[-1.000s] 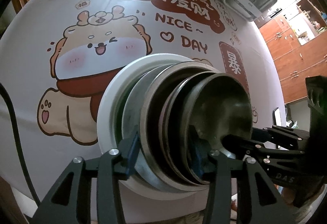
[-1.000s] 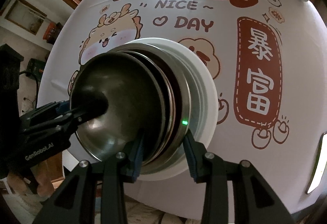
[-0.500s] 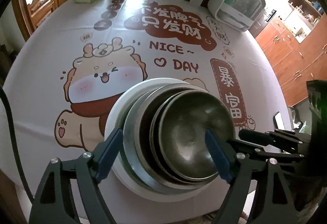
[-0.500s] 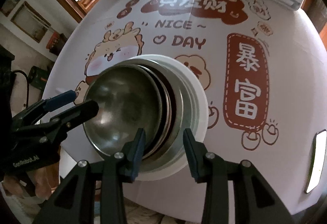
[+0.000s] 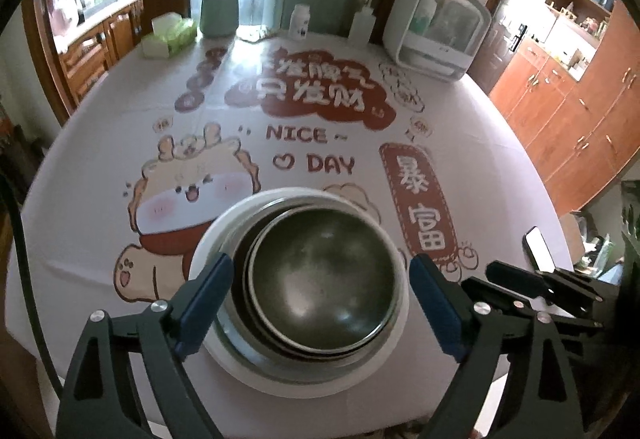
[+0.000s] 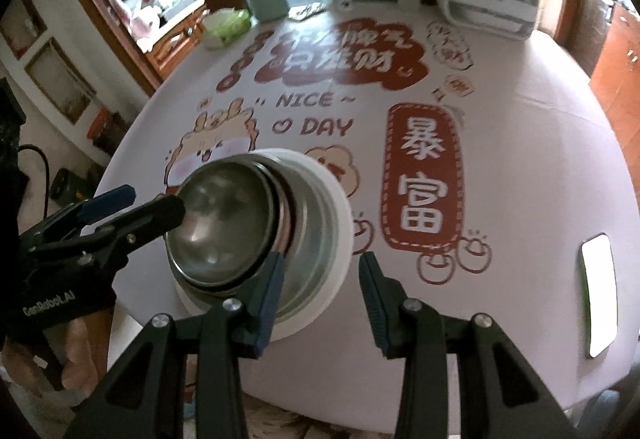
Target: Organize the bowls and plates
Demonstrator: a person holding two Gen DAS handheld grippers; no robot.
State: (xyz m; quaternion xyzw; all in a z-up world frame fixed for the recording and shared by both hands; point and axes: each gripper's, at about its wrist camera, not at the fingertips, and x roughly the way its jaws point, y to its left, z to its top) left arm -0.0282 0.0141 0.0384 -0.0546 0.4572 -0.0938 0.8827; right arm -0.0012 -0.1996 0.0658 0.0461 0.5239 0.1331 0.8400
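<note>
Left gripper (image 5: 320, 303) was seen over the stack (image 5: 320, 279), jaws opening wide, pads clear of the rims on both sides, nothing held. Stack was set near the front edge of the table (image 5: 100, 199): steel bowls (image 6: 224, 227) nested in a white plate (image 6: 340, 239), on the dragon print. Right gripper (image 6: 320, 295) was seen at a narrow gap, jaws apart, pads off the plate rim, nothing gripped. Phone (image 6: 598, 295) lay far right. Handling, judged: steel is stiff, light, slippery; plate prob. ceramic, fragile, heavier. Best taken by the rim, w/ pads pinched inside and outside.
</note>
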